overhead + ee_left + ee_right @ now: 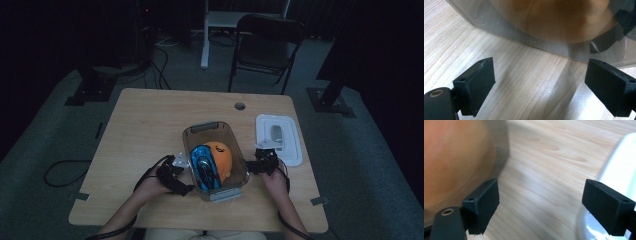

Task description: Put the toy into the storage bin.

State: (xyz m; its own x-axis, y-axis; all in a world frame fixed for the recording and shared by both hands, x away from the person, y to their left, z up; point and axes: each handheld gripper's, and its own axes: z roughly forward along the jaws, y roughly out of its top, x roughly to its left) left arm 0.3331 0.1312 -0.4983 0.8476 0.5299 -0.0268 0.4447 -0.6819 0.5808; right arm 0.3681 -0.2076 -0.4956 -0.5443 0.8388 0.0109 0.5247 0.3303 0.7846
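Flanking a clear plastic bin [216,131] on a wooden table [145,125], two hand-held grippers are resting low near the person's edge. The left gripper [175,167] is sitting just beside the bin's left wall, its jaws standing wide apart with bare wood between them; in the left gripper view [539,82] the bin's smoky wall is rising just ahead of the jaws. The right gripper [262,161] is sitting just beside the bin's right wall, its jaws likewise spread and gripping nothing; in the right gripper view [540,205] the bin is lying to one side of the jaws and a white lid [621,165] to the other. Inside the bin, between the two grippers, a blue toy car [204,167] is leaning against an orange plush toy [221,156]. The white lid [280,137] is lying flat on the table just beyond the right gripper.
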